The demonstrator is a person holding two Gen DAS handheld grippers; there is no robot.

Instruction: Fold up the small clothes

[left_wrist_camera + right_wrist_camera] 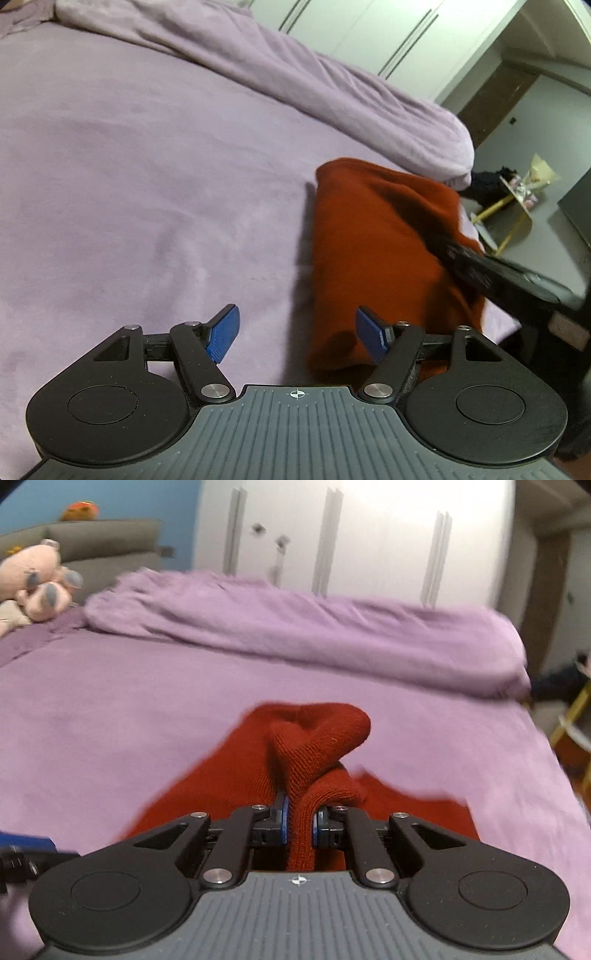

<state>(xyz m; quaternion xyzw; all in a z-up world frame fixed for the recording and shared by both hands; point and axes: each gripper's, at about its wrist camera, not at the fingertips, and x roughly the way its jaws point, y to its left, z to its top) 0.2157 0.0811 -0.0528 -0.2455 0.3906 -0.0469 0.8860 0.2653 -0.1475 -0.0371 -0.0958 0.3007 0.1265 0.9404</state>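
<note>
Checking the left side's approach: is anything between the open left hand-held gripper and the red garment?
Nothing visible. The left hand-held gripper is open, with only bare purple bedsheet between it and the red garment.

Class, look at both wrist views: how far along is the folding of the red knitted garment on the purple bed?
Done: the red garment already lies doubled into a rough oblong on the purple bed. In hand: the right gripper is shut on a raised fold of it. Left: the left gripper is open beside it and holds nothing; the lifted fold is not yet laid flat.
</note>
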